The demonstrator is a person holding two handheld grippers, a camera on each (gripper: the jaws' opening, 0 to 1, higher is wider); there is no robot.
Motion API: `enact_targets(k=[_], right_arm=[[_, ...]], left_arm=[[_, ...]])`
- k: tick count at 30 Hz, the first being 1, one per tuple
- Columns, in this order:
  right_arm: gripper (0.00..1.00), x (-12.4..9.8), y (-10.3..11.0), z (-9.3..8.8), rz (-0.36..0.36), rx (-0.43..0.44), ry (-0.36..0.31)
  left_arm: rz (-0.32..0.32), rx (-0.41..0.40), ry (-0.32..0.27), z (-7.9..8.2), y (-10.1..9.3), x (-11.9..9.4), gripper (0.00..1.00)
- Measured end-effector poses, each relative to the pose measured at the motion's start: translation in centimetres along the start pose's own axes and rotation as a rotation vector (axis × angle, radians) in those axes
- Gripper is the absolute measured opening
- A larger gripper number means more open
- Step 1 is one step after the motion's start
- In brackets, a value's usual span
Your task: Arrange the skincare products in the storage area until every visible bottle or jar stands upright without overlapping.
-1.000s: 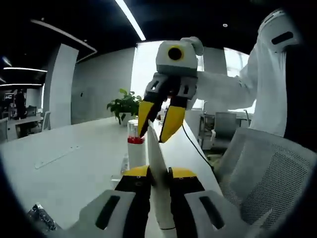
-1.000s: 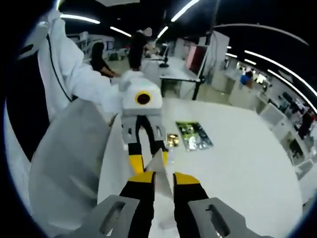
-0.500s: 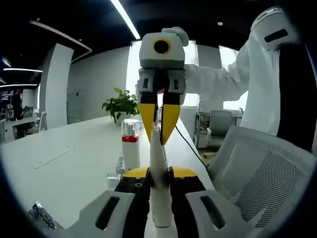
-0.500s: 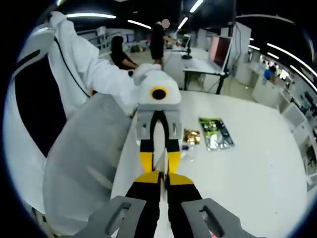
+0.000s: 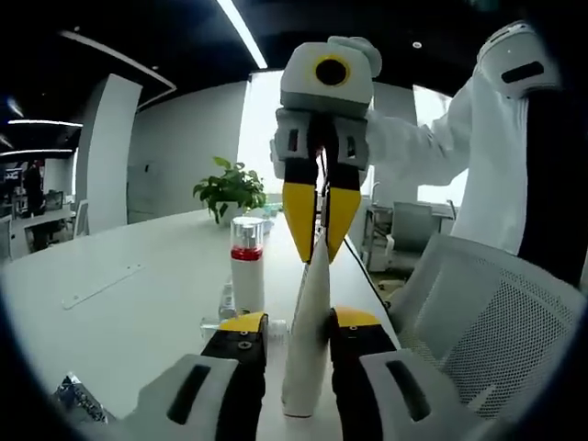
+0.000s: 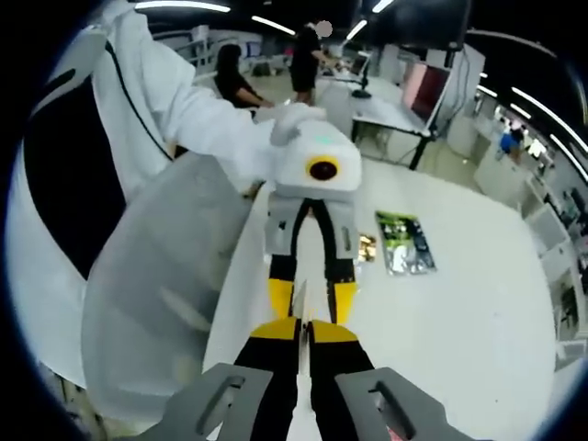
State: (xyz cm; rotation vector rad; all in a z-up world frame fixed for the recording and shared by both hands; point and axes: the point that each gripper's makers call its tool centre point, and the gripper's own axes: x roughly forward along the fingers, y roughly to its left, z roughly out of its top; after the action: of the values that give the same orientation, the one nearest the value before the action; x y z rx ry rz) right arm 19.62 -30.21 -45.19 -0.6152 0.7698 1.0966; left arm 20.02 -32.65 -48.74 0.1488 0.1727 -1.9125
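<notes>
Table (image 5: pixel 119 303): white, long.
Red-banded bottle (image 5: pixel 246 266): upright on it.
Green packet (image 6: pixel 404 243): flat on it.
Gold packet (image 6: pixel 367 246): beside the green one.

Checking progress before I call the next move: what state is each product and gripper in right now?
White tube: upright, cap down on the table, top seam pinched by the right gripper.
Red-banded bottle: upright, free.
Left gripper: open, jaws apart beside the tube.
Right gripper: shut on the tube's top.
Green packet: lying flat.
</notes>
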Motion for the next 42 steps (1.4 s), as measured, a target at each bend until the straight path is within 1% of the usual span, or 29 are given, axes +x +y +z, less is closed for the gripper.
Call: enact_targets(k=[1, 3, 8, 9, 12, 17, 18, 20, 23, 27, 28, 31, 32, 33, 34, 35, 36, 37, 40, 42], right_arm=[[0.00, 0.0, -0.1, 0.0, -0.001, -0.001, 0.004], [0.00, 0.0, -0.2, 0.1, -0.002, -0.004, 0.017], [0.00, 0.3, -0.2, 0.7, 0.010, -0.018, 0.026], [0.00, 0.4, -0.2, 0.8, 0.012, -0.023, 0.026], [0.00, 0.5, -0.3, 1.1, 0.017, -0.022, 0.025], [0.00, 0.7, -0.4, 1.4, 0.028, -0.024, 0.024], [0.00, 0.8, -0.5, 1.5, 0.030, -0.022, 0.026], [0.00, 0.8, -0.4, 1.5, 0.037, -0.016, 0.033], [0.00, 0.9, -0.3, 1.5, 0.040, -0.023, 0.039], [0.00, 1.0, -0.3, 1.9, 0.057, -0.058, 0.013], [0.00, 1.0, -0.3, 1.9, 0.059, -0.055, 0.012], [0.00, 1.2, -0.4, 1.8, 0.081, -0.023, 0.028], [0.01, 1.3, -0.2, 1.5, 0.095, -0.020, 0.046], [0.06, 1.4, -0.3, 1.4, 0.093, -0.020, 0.054], [0.07, 1.6, -0.2, 1.2, 0.099, -0.015, 0.069], [0.06, 1.8, -0.2, 1.1, 0.099, -0.020, 0.071], [0.02, 2.0, -0.3, 1.1, 0.091, -0.023, 0.079], [0.00, 2.0, -0.3, 1.0, 0.092, -0.028, 0.082], [0.02, 2.4, 0.0, 0.9, 0.120, -0.019, 0.102], [0.01, 2.6, 0.1, 0.7, 0.122, -0.032, 0.119]], left_arm=[[-0.016, 0.020, 0.059, -1.0, -0.3, 0.0, 0.23], [-0.031, 0.029, 0.106, -2.0, -0.8, 0.2, 0.24], [-0.015, 0.039, 0.145, -3.1, -0.7, 0.4, 0.18], [-0.021, 0.044, 0.138, -2.9, -0.9, 0.4, 0.16], [-0.024, 0.044, 0.143, -2.9, -0.9, 0.2, 0.16], [-0.025, 0.047, 0.164, -3.5, -0.7, -0.1, 0.18], [-0.025, 0.051, 0.177, -3.8, -0.8, -0.2, 0.18], [-0.023, 0.063, 0.178, -3.9, -0.9, -0.2, 0.16], [-0.028, 0.075, 0.179, -3.9, -0.9, -0.1, 0.15], [-0.033, 0.067, 0.179, -3.9, -1.0, -0.1, 0.14], [-0.032, 0.066, 0.179, -4.0, -0.9, -0.2, 0.14], [-0.031, 0.070, 0.180, -4.0, -0.9, -0.2, 0.13], [-0.030, 0.067, 0.181, -4.0, -0.9, -0.2, 0.13], [-0.029, 0.067, 0.182, -4.0, -0.9, -0.2, 0.13], [-0.029, 0.069, 0.183, -4.0, -0.8, -0.2, 0.13], [-0.029, 0.068, 0.183, -4.1, -0.8, -0.3, 0.13], [-0.028, 0.066, 0.183, -4.1, -0.7, -0.3, 0.13], [-0.027, 0.070, 0.184, -4.1, -0.6, -0.3, 0.13], [-0.029, 0.073, 0.187, -4.1, -0.9, -0.2, 0.13], [-0.028, 0.071, 0.186, -4.1, -0.8, -0.2, 0.13]])
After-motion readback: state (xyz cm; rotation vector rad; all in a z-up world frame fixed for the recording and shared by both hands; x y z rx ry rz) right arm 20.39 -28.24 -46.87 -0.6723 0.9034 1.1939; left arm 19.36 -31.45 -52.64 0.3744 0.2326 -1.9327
